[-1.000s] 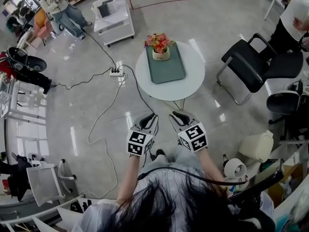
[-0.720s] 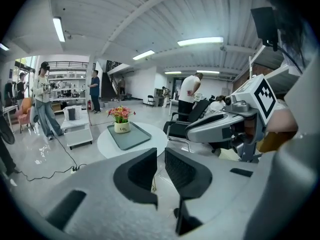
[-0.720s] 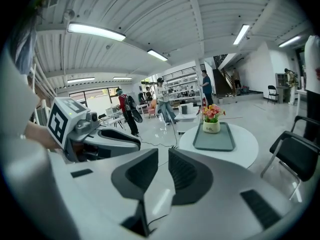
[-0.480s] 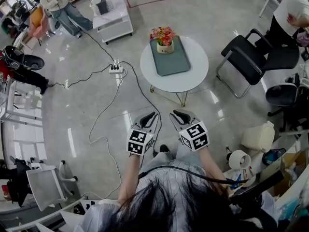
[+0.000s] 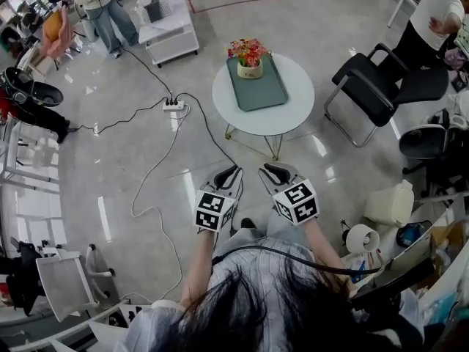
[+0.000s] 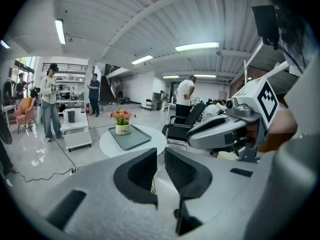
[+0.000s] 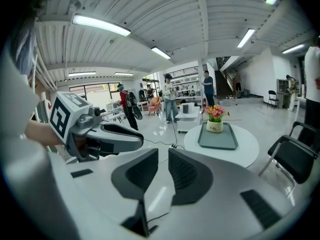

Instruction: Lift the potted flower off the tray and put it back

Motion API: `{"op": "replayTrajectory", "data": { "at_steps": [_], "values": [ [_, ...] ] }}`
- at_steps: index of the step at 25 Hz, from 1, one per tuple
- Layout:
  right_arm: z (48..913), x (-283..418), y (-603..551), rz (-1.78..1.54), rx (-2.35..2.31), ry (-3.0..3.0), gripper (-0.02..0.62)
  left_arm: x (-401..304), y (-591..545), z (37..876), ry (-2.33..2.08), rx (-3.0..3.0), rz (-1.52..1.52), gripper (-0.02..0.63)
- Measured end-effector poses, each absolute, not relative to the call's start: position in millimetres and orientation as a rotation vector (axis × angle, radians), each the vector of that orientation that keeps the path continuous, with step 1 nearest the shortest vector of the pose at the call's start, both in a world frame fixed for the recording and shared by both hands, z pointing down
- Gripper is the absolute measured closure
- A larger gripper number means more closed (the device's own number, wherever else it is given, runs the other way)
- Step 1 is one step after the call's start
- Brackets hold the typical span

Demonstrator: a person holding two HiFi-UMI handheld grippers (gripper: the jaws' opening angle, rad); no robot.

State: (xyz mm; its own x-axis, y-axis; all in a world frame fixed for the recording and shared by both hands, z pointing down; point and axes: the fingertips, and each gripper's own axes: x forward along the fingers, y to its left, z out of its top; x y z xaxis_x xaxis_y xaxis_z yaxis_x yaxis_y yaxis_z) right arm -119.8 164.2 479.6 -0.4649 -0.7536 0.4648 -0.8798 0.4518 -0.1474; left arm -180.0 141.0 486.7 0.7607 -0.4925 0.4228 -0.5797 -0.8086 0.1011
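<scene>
Both grippers hang side by side in front of the person, angled down toward the shiny floor. The left gripper (image 5: 228,173) has its jaws drawn almost together, with only a slit between the pads and nothing in it. The right gripper (image 5: 272,172) is the same: jaws all but closed and empty.

The potted flower (image 5: 248,56) stands upright well ahead of both grippers, slightly to the right of the left one and slightly to the left of the right one. It sits on the far end of the grey-green tray (image 5: 261,92), which lies on a round white table (image 5: 294,114). A pot resting on its tray would fit the moment before a lift as well as the moment after it has been set back, and these views do not settle which.

Several things could go wrong. A white cable (image 5: 157,169) snakes over the floor ahead and to the left of the left gripper, running to a power strip (image 5: 174,105). A step that way could snag a foot and jolt both hands. The pot lies beyond the tray's length from the grippers, so any reach would pass over the tray and could nudge it on the smooth tabletop. The pot looks small, round and glossy under a broad bunch of blooms. Jaws closing too high would crush the flowers, and an off-centre pinch might let the pot twist or tip.
</scene>
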Motion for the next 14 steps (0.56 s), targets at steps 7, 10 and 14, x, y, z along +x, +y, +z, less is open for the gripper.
{"op": "replayTrajectory", "data": {
  "at_steps": [7, 10, 14],
  "values": [
    [481, -127, 169, 0.533, 1.395, -2.382, 0.515, -187, 145, 487, -0.835, 2.746, 0.584, 0.544],
    [481, -130, 171, 0.530, 1.384, -2.383, 0.515, -191, 148, 488, -0.841, 2.740, 0.588, 0.544],
    [484, -127, 175, 0.532, 1.372, -2.381, 0.515, -187, 154, 491, -0.839, 2.734, 0.591, 0.545]
  ]
}}
